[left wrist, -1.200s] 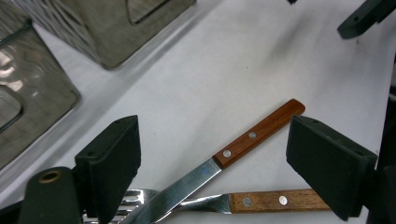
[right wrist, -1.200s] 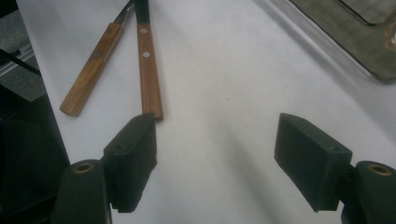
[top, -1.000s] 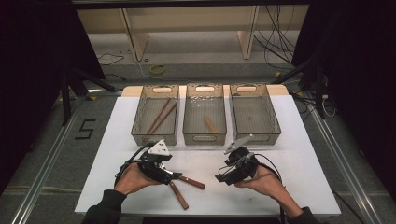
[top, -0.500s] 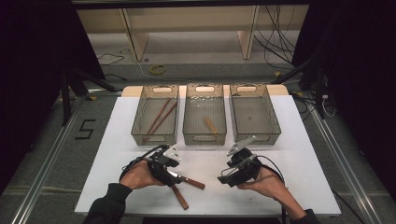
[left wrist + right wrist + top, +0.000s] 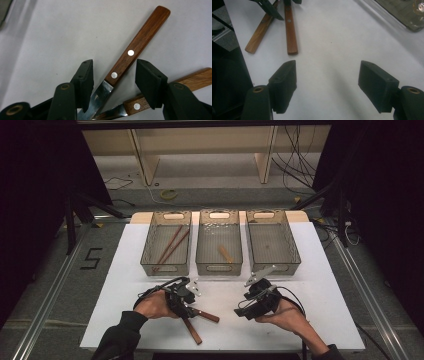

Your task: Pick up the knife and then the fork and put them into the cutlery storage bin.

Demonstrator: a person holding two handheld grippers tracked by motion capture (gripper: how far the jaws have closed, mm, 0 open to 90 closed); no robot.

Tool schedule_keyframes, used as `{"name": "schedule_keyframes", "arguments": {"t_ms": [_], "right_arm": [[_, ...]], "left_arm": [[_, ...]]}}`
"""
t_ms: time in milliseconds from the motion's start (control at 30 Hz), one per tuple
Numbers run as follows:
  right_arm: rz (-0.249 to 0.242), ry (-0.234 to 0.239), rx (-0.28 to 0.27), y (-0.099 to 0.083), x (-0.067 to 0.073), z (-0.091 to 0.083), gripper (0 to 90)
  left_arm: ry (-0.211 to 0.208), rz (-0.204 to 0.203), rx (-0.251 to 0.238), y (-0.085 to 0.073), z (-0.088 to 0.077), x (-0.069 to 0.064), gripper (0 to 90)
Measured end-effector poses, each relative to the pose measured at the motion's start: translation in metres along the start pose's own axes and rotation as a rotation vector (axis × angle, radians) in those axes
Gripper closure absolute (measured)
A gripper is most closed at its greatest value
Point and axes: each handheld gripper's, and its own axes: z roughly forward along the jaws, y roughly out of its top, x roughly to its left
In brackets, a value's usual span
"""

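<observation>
Two wooden-handled steel utensils lie crossed on the white table near its front edge. In the left gripper view, my left gripper [image 5: 113, 75] is open, and its jaws straddle the first utensil [image 5: 140, 40] where handle meets steel, without touching it. The second utensil [image 5: 195, 80] lies just past the right-hand jaw. In the high view the left gripper [image 5: 186, 310] sits over the utensils' [image 5: 207, 316] steel ends. My right gripper [image 5: 240, 312] is open a short way to their right, with bare table between its jaws [image 5: 327, 82]. Both handles [image 5: 290, 30] lie ahead of it.
Three clear bins stand in a row at the back. The left bin [image 5: 150, 255] holds long wooden chopsticks, the middle bin [image 5: 202, 250] holds a short wooden piece [image 5: 225, 254], and nothing shows in the right bin [image 5: 295, 252]. The table's front edge [image 5: 225, 347] is close.
My left gripper has shifted right and tipped down over the utensils' steel ends. The right gripper has barely moved.
</observation>
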Motion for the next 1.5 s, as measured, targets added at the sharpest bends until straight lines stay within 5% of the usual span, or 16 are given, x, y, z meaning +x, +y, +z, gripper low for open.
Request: {"name": "schedule_keyframes", "arguments": {"t_ms": [500,933,1233,1500], "right_arm": [[0.004,-0.001,-0.003,-0.001,-0.001,-0.001,32.1],[0.008,0.001,-0.010,-0.001,-0.002,-0.003,32.6],[-0.005,0.003,-0.029,0.000,0.001,-0.005,32.5],[-0.072,0.015,-0.059,0.004,0.011,-0.003,31.7]], "left_arm": [[-0.007,0.083,0.065,0.006,0.003,-0.003,61.0],[-0.031,0.158,0.057,0.008,0.002,-0.010,76.5],[-0.033,0.145,0.044,0.010,0.002,-0.012,77.0],[-0.058,0.128,0.001,0.018,-0.006,-0.018,77.0]]}}
